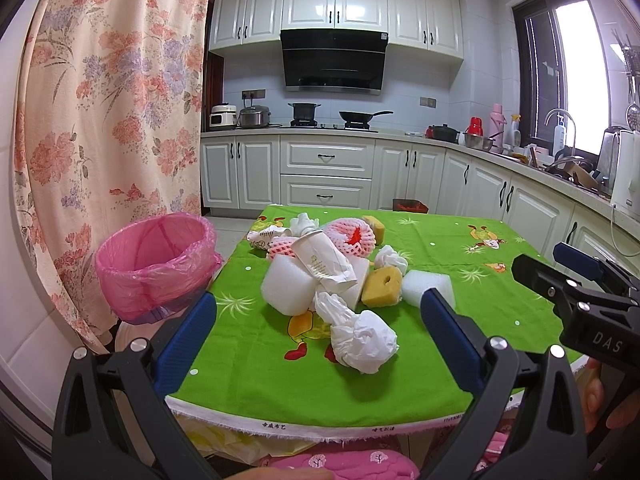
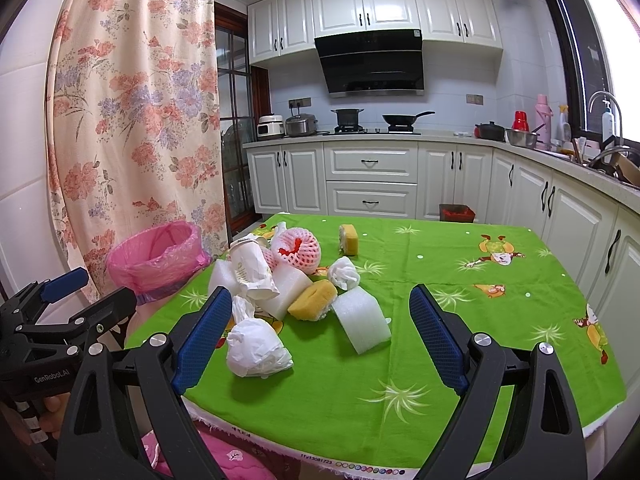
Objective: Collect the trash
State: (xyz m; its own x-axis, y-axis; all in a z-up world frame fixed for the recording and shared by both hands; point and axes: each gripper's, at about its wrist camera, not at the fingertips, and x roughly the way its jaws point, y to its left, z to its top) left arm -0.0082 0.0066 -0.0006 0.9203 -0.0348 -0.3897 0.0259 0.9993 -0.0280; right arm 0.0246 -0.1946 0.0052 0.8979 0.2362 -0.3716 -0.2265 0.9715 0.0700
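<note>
Bright daylight from blown-out window (image 1: 576,76) at right; sharp focus, soft shadows, fisheye-bent dark edges

Tablecloth (image 2: 440,320): bright green, pale starburst sprigs, small white dots, cartoon figures in yellow, orange, red.
Bin liner (image 1: 156,264), just left of tablecloth: translucent pink.
Curtain (image 1: 112,100), behind bin liner: cream, salmon and lilac floral print.
On tablecloth: foam blocks (image 2: 362,322) white; sponge (image 2: 314,300) mustard yellow; fruit net (image 2: 298,250) pink-white mesh, red showing through; crumpled tissue (image 1: 362,338) white; paper cup (image 2: 250,266) off-white, faint gold mark.
Finger pads (image 1: 186,346) of both grippers: blue, textured; frames black.
Cushion (image 1: 340,466) below tablecloth's near edge: pink, white blossom pattern.
</note>
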